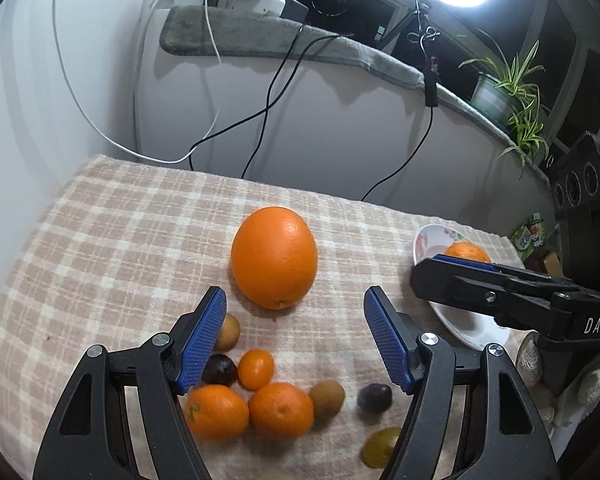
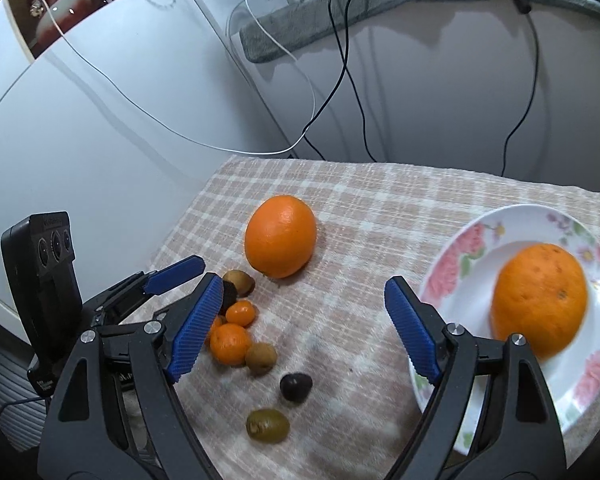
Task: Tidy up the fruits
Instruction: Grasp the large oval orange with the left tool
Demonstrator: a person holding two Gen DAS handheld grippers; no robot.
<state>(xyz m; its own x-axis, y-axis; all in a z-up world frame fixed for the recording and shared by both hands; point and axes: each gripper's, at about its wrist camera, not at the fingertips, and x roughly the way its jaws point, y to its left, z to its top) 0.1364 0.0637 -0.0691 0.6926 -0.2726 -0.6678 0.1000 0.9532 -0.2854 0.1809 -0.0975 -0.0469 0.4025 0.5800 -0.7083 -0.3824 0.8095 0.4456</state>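
Orange skin marks the target: the large orange [image 1: 275,257] lies loose on the checked tabletop [image 1: 112,232], straight ahead of the left gripper [image 1: 294,340], jaws apart and empty; its long axis runs roughly along the approach; the right gripper [image 2: 304,330], jaws also apart, sits beside the plate [image 2: 452,256] holding another orange [image 2: 540,300]; the left looks nearer; small fruits [image 1: 256,368] lie beneath its jaws.
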